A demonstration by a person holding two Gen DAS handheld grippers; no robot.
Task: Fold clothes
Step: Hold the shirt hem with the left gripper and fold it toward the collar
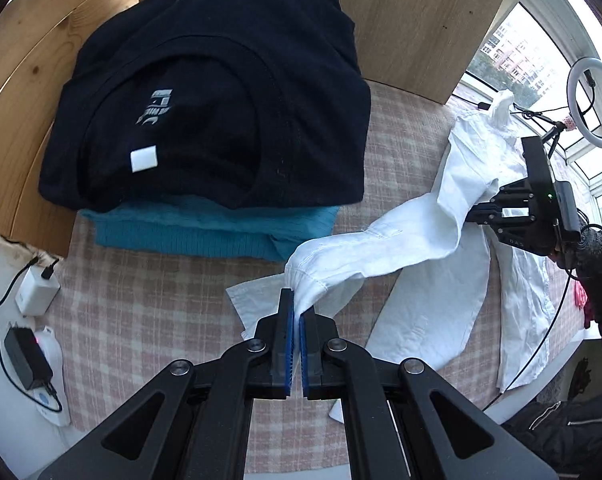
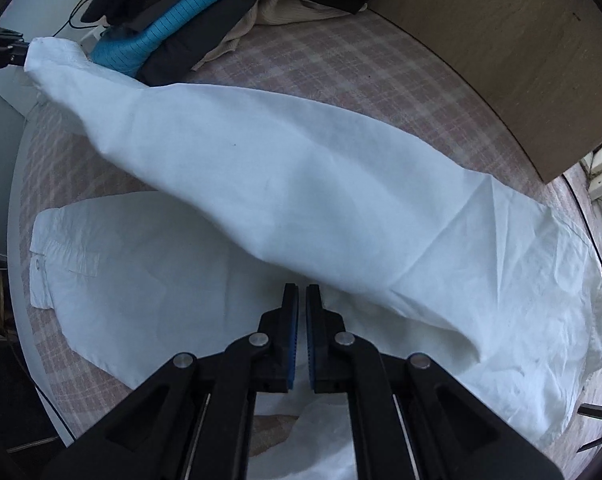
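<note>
A white shirt (image 1: 433,240) lies spread on the pink checked cloth (image 1: 149,308). My left gripper (image 1: 296,300) is shut on the cuff of one white sleeve, which is lifted and stretched toward the right. The same sleeve (image 2: 261,168) crosses the right wrist view diagonally, and the left gripper holds its far end at the upper left there. My right gripper (image 2: 302,292) has its jaws nearly closed over the shirt body; no cloth shows between them. In the left wrist view the right gripper (image 1: 497,212) sits at the shirt's right side, against the fabric.
A stack of folded clothes, a black shirt (image 1: 221,92) on a teal sweater (image 1: 205,232), lies at the back, also in the right wrist view (image 2: 205,4). A wooden headboard (image 1: 413,24) stands behind. Chargers and cables (image 1: 33,320) at left. A ring light (image 1: 593,100) by the window.
</note>
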